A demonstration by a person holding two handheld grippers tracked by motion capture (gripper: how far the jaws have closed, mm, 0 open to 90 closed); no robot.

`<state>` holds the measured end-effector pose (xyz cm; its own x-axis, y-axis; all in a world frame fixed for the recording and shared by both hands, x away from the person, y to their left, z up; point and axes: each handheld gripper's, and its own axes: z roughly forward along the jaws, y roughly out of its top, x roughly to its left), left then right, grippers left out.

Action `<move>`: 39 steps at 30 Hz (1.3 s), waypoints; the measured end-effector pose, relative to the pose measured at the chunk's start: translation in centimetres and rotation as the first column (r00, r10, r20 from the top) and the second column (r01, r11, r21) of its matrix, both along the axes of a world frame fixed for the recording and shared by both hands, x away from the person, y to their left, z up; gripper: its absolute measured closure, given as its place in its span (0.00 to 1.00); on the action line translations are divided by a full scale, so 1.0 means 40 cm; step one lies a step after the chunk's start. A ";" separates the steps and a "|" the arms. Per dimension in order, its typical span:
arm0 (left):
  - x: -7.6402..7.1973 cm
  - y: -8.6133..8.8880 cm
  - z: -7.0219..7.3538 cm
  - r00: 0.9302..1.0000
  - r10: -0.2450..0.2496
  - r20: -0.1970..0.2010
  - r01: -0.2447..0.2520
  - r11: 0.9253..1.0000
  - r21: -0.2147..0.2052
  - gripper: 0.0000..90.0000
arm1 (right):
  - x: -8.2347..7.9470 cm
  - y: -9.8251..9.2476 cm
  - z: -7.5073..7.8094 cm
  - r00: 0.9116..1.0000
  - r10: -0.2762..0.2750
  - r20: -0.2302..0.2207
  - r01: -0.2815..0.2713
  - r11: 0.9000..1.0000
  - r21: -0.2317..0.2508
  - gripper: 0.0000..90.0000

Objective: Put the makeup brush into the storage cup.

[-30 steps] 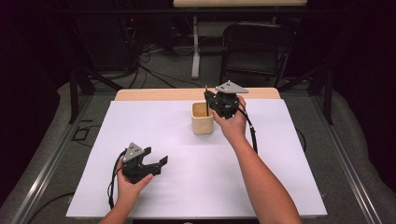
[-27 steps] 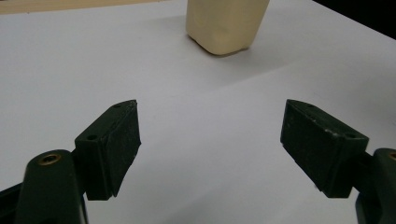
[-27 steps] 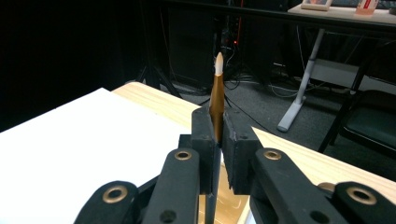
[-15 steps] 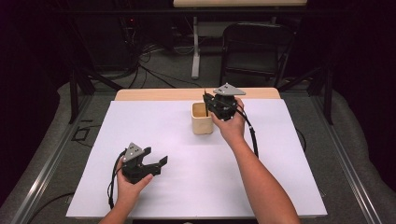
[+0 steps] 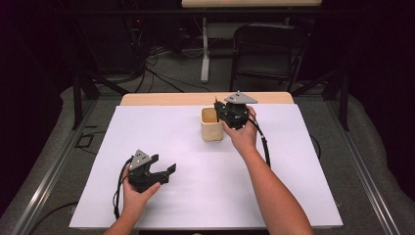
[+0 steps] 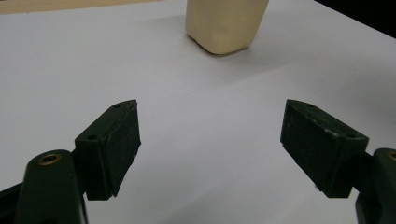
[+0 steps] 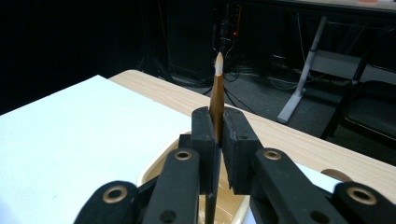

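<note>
No brand, label or writing can be read on anything here. The one container is a cream-coloured cup (image 5: 212,124), square-sided with rounded corners, standing upright on the white sheet (image 5: 205,196) just above the centre of the high view. In the right gripper view its rim and pale brown inside appear at the bottom of the frame, behind the jaws; what lies at its bottom is hidden, so I cannot tell whether anything else rests in it.

The right gripper (image 7: 216,135) has its jaws pressed together on a thin brown stick (image 7: 216,100), possibly a brush or pencil, with a whitish pointed tip at the top. The stick stands nearly upright in the middle of that view, its dark lower end reaching down into the mouth of the cup. In the high view the right gripper (image 5: 219,113) sits at the cup's right rim, held from the lower right by the person's right hand (image 5: 241,137).

The left gripper (image 5: 166,173) sits in the lower left of the high view, resting low over the sheet and well apart from the cup. In the left gripper view its jaws stand wide apart with nothing between them, bare white sheet (image 6: 205,140) showing in the gap, and the cup (image 6: 225,25) at the top centre of the frame.
</note>
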<state>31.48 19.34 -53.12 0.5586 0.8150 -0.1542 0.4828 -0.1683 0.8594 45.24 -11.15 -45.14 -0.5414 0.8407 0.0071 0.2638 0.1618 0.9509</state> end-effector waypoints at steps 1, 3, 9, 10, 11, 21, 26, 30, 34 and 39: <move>0.000 0.000 0.000 1.000 0.000 0.000 0.000 1.000 0.001 0.22 | -0.001 -0.001 -0.003 1.000 0.000 0.000 0.000 1.000 0.006 0.93; 0.000 0.000 0.000 1.000 0.000 0.000 0.000 1.000 -0.001 0.22 | -0.001 0.000 -0.007 1.000 0.000 -0.002 0.000 1.000 0.003 0.93; 0.000 0.001 0.000 1.000 0.000 0.001 0.000 1.000 0.001 0.22 | -0.003 0.003 -0.017 1.000 0.002 -0.009 -0.002 1.000 0.004 0.93; 0.000 0.001 0.000 1.000 0.000 0.001 0.000 1.000 0.001 0.22 | -0.003 0.004 -0.020 1.000 0.002 -0.007 -0.002 1.000 0.004 0.93; 0.000 0.001 0.000 1.000 0.000 0.001 0.000 1.000 0.001 0.22 | -0.003 0.004 -0.021 1.000 0.002 -0.008 -0.002 1.000 0.003 0.93; 0.000 0.000 0.000 1.000 0.000 0.000 0.000 1.000 0.002 0.22 | -0.002 0.003 -0.042 1.000 -0.002 -0.024 0.003 1.000 0.004 0.93; 0.000 0.000 0.000 1.000 0.000 0.000 0.000 1.000 0.003 0.22 | -0.002 0.002 -0.053 1.000 -0.005 -0.027 0.005 1.000 0.002 0.93; 0.000 0.000 0.000 1.000 0.000 0.001 0.000 1.000 0.002 0.22 | -0.002 0.002 -0.061 0.999 -0.007 -0.032 0.007 1.000 0.003 0.93; -0.001 0.000 0.000 1.000 0.000 0.000 0.000 1.000 0.005 0.22 | -0.003 0.001 -0.066 0.999 -0.007 -0.034 0.007 1.000 -0.001 0.93; 0.000 0.000 0.000 1.000 0.001 0.000 -0.001 1.000 0.004 0.22 | -0.003 0.001 -0.072 0.999 -0.010 -0.036 0.010 1.000 -0.001 0.93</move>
<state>31.46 19.34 -53.11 0.5581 0.8160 -0.1505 0.4827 -0.1717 0.8588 45.11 -11.13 -48.02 -0.5327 0.8460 0.0254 0.2990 0.1600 0.9408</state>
